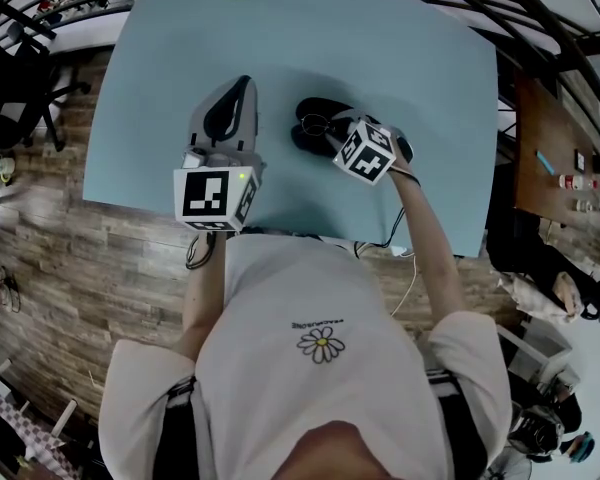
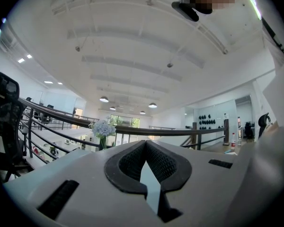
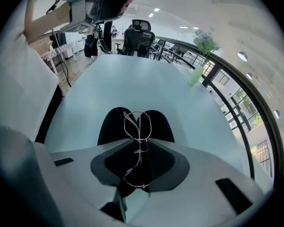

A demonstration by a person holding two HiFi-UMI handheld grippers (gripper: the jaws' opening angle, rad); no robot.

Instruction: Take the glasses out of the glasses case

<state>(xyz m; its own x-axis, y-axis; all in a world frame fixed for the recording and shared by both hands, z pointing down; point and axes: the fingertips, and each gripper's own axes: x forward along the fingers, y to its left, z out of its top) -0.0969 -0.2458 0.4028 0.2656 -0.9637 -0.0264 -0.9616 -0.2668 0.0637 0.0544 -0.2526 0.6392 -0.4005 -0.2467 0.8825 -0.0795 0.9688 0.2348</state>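
Above the black glasses case, the right gripper clamps the wire-framed glasses for lifting clear; at nine o'clock, the left gripper rests closed and empty.

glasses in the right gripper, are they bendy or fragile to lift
Probably very light: the glasses are thin wire. Likely bendy and fragile, so the right gripper should pinch gently. Held at one narrow spot over the case, they may swivel.
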